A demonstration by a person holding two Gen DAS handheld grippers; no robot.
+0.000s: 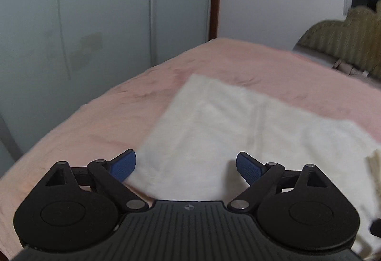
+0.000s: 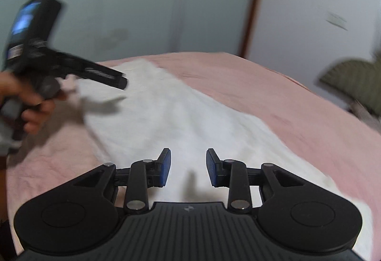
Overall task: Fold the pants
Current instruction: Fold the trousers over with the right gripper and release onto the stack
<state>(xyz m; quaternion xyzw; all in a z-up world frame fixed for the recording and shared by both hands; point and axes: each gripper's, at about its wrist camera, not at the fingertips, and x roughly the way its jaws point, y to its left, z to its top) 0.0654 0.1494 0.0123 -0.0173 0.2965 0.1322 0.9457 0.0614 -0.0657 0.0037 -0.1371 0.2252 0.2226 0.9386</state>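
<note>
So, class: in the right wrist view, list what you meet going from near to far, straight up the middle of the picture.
right gripper → white pants → pink bedsheet → grey-green wardrobe doors

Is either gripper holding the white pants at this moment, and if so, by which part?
Nothing is held. The left gripper and the right gripper are both open above the white pants, with no cloth between their fingers.

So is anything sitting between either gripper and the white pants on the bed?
Nothing visible. The left gripper and right gripper both hover open directly over the white pants on the pink bedsheet, with only air between.
</note>
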